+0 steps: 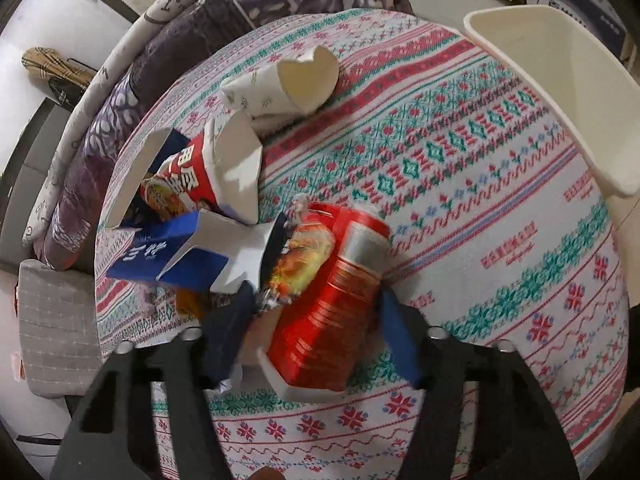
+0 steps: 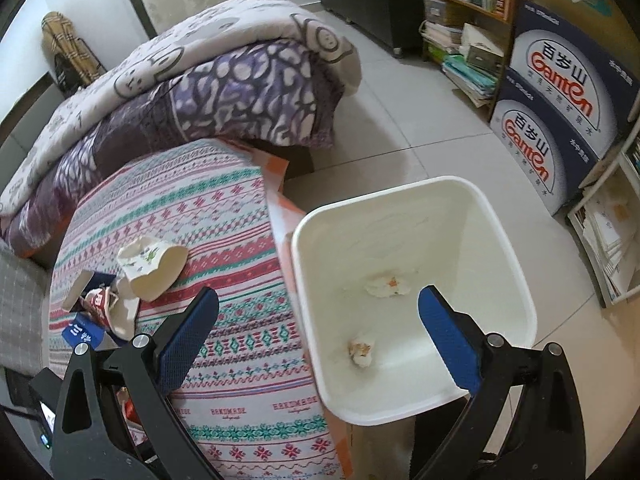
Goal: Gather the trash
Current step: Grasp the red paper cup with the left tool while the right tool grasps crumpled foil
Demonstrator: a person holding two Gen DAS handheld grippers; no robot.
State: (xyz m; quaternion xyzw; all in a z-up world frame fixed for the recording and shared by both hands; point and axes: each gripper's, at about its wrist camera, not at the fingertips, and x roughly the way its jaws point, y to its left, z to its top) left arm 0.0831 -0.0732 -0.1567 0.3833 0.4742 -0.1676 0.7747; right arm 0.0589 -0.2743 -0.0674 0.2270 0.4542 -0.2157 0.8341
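On my left wrist view, the left gripper [image 1: 316, 344] is clamped on a red snack carton [image 1: 332, 300], its blue pads pressing either side of the box just above the patterned tablecloth [image 1: 480, 208]. Just beyond it I see a blue-and-white carton [image 1: 188, 256] lying flattened, touching a torn red noodle cup [image 1: 192, 184], and farther back a crushed white paper cup [image 1: 288, 84] on its side.

My right gripper [image 2: 318, 320] hangs with its fingers wide apart and nothing between them, poised over the near rim of the white trash bin [image 2: 500, 240], which stands on the floor just beside the table edge. Inside the bin I see two crumpled tissues [image 2: 388, 286]. Behind the table lies a folded purple quilt [image 2: 224, 92], and far right stand stacked cardboard boxes [image 2: 560, 120].
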